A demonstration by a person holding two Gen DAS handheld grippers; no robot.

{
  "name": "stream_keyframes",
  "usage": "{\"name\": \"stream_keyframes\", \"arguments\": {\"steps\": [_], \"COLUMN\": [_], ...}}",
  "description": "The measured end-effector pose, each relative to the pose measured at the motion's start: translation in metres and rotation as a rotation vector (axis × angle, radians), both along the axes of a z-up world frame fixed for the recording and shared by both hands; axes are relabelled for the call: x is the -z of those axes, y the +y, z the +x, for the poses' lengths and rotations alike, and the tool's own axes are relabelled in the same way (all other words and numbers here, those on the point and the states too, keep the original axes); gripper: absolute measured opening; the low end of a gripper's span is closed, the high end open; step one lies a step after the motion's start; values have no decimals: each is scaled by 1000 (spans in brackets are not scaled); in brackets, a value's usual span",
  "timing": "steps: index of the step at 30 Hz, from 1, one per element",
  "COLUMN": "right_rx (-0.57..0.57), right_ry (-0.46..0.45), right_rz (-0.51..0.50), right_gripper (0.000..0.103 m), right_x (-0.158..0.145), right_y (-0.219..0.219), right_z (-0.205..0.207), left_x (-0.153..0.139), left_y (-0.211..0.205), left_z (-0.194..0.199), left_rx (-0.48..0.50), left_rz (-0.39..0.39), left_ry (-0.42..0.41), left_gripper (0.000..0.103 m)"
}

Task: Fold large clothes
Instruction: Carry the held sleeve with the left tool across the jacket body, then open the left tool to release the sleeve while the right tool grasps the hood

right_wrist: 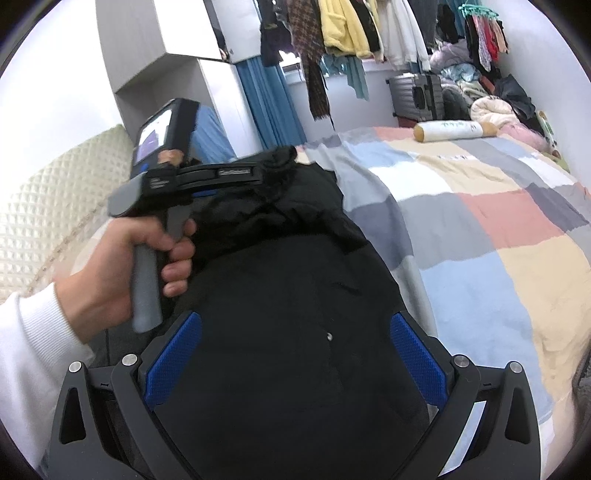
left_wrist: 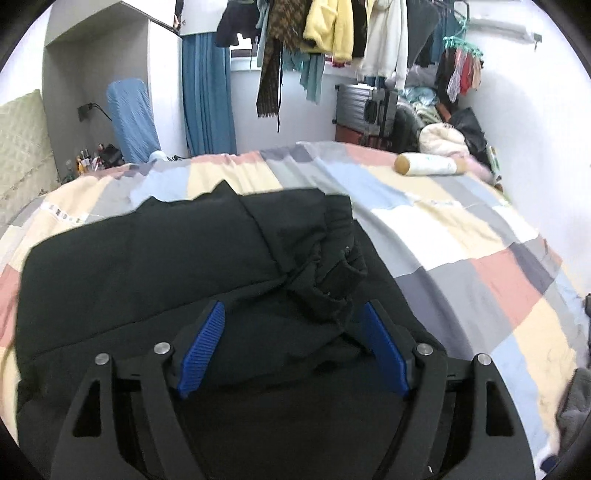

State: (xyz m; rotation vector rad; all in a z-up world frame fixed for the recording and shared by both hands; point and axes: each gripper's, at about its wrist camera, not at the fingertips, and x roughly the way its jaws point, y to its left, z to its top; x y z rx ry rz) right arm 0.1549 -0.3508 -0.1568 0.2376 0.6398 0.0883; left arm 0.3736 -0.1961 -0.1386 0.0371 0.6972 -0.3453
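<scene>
A large black garment [left_wrist: 155,266] lies on the patchwork bedspread [left_wrist: 461,258], folded into a thick pile. My left gripper [left_wrist: 295,314] is open just above it, with a bunched cuff or sleeve end [left_wrist: 332,280] lying between its blue pads [left_wrist: 205,343]. In the right wrist view the same black garment [right_wrist: 288,295] fills the middle. My right gripper [right_wrist: 295,325] is open over it and holds nothing. The left gripper's body [right_wrist: 207,177], held by a hand in a white sleeve, rests over the garment's far bunched edge.
A cylindrical bolster pillow [left_wrist: 428,164] lies at the far side of the bed. A quilted headboard [right_wrist: 48,214] is at left. Hanging clothes [left_wrist: 325,33], a blue curtain [left_wrist: 207,92], a suitcase [right_wrist: 415,92] and heaped clothes [left_wrist: 443,125] stand beyond the bed. Grey fabric [left_wrist: 576,410] lies at the right edge.
</scene>
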Motion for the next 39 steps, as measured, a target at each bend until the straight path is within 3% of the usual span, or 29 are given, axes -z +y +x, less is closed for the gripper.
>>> {"name": "stream_keyframes", "arguments": {"steps": [6,13,15,21,26,32,35,39], "right_rx": [-25,-58,-80,-130,-141,-116,-89,-82], "right_ry": [-44,-71,-80,-54,-49,-6,17,29], "right_rz": [42,65,78,15,-1,-28,32,41], "right_gripper": [103,103,103,103,100,83,74,71], "right_x": [-9,-23,-29,-40,-37,-13,1,11], "right_y": [6,19,25,42,41,36,24,21], "right_z": [-1,1,4,53,107,172,200,224], "left_x": [-33,-33,-26,13,51,83,93,105], "left_y": [65,155,172,227,246,267,266,260], "left_z": [-34,-61,-66,-55,-35,-14,-3,5], "left_rx": [-34,-138,-168,-260,-310,-378,-395,-417], "left_rz": [-13,19,48,20,54,87,109,186], "left_ry": [-58,-86,-90,-24,86,174,190,190], "left_gripper": [78,79,79,80,81,84,84,84]}}
